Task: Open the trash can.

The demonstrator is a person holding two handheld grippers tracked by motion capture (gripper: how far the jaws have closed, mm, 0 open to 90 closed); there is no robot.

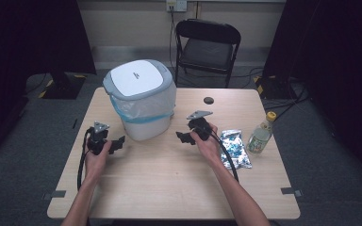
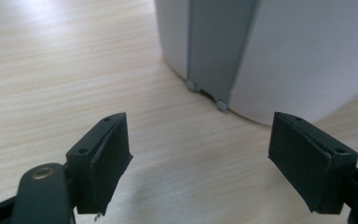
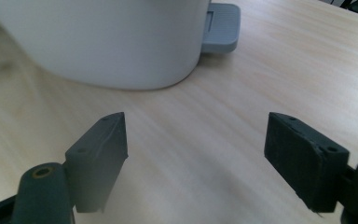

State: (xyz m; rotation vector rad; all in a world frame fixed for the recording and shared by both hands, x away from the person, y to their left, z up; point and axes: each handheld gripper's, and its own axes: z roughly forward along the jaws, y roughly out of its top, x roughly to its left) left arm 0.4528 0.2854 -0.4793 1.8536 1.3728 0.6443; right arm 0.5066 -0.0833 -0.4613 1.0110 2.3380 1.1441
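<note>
Currently both claws are spread with nothing between their pads. The left claw [image 1: 118, 142] sits left of centre in the high view, the right claw [image 1: 183, 137] near the middle, each hovering low over the wooden surface [image 1: 169, 188]. Between them, upper left of centre, stands a white pedal bin [image 1: 141, 99] with a closed lid and a plastic liner. To the right lie a foil packet [image 1: 233, 147] and a small bottle [image 1: 260, 135]. Steadying the bin squarely from both sides would likely keep it from tipping.
</note>
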